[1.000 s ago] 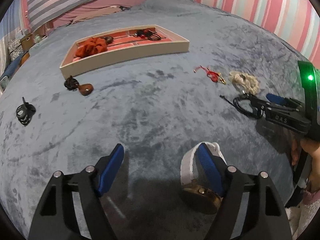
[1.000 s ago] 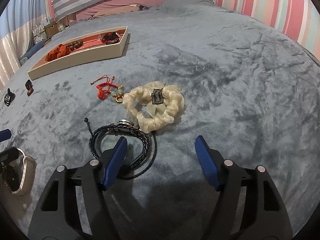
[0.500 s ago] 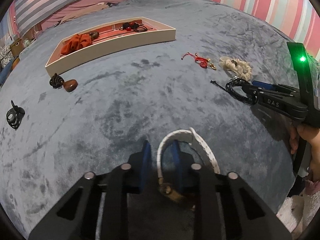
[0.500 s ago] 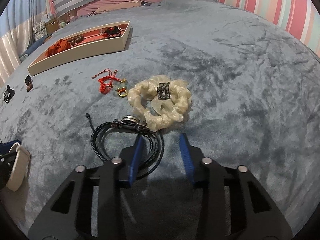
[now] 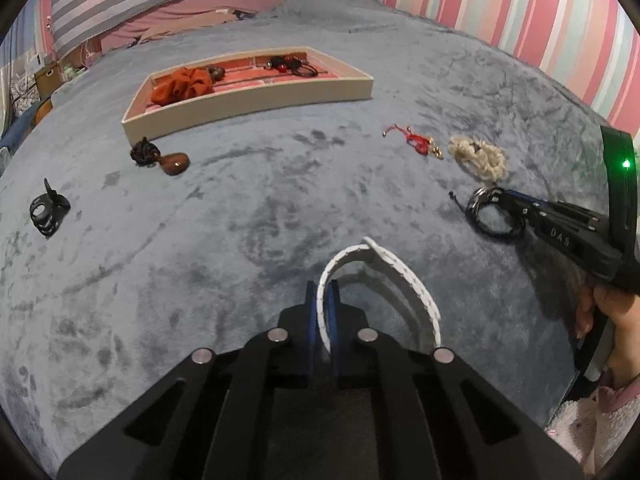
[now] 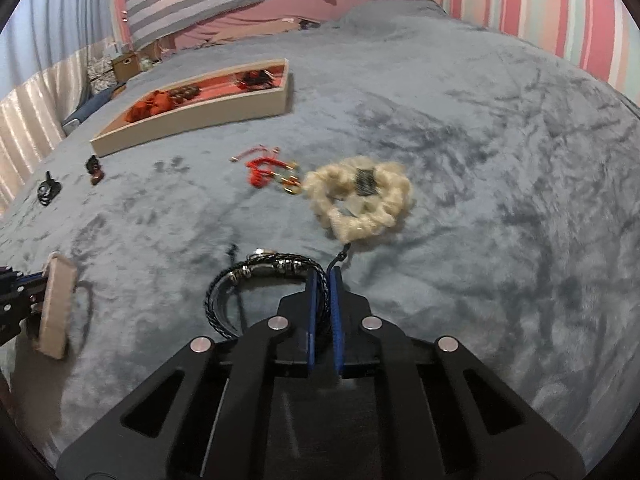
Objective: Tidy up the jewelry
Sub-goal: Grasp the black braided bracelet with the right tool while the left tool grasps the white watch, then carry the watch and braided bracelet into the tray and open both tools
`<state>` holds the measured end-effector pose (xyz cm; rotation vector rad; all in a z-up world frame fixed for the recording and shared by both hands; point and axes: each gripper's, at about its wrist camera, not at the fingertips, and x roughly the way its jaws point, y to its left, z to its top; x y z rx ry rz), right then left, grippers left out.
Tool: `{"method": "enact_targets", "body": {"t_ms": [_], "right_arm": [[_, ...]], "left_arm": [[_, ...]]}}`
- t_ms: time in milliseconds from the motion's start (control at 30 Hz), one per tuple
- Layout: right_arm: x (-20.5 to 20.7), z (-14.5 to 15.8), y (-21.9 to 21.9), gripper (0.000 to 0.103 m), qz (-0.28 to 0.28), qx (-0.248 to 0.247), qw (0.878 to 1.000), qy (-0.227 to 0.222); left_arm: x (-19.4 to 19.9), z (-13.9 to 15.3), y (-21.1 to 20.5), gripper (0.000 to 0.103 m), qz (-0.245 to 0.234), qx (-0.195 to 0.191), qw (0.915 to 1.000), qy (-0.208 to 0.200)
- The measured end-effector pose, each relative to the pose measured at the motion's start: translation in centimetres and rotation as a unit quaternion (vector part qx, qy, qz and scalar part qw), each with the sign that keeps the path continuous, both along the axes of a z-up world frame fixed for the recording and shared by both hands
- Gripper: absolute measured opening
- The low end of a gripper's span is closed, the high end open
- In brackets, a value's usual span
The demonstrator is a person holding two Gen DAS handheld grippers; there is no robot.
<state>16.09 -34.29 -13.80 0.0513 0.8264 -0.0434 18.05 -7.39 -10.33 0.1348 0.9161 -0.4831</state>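
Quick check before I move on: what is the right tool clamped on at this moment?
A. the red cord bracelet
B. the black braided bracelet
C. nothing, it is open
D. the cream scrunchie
B: the right tool has just closed, and its blue pads pinch the black braided bracelet, while the cream scrunchie and red cord bracelet lie apart on the blanket.
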Motion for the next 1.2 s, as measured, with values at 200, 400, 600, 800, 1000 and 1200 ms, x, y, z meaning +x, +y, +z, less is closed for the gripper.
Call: {"method": "enact_targets", "body": {"t_ms": [200, 400, 600, 800, 1000, 1200], "right_arm": [[0.5, 1.2, 2.1, 0.007, 0.022, -0.010, 0.999, -0.020], [1.3, 1.9, 3.2, 0.007, 0.033, -0.009, 0.999, -0.033], [2.8, 3.2, 4.1, 0.007, 0.042, -0.007, 0.998, -0.051], [5.5, 5.4, 5.2, 0.007, 0.054, -0.008, 0.996, -0.074], [9.0, 7.3, 6.3, 0.007, 0.066, -0.010, 0.994, -0.090], [13.5, 9.1, 6.9, 0.006, 0.070, -0.004, 0.992, -0.101]], "left_arm": [[-0.5, 1.0, 0.6, 0.005, 0.000, -0.011, 0.9997, -0.023], [-0.3, 2.0, 1.7, 0.005, 0.013, -0.033, 0.9988, -0.036], [0.6, 3.6, 3.2, 0.005, 0.029, -0.048, 0.9969, -0.055], [3.1, 5.2, 4.6, 0.005, 0.054, -0.051, 0.9948, -0.071], [6.9, 7.7, 5.8, 0.005, 0.078, -0.051, 0.9914, -0.091], [11.8, 10.0, 6.4, 0.005, 0.099, -0.046, 0.9884, -0.105]]}}
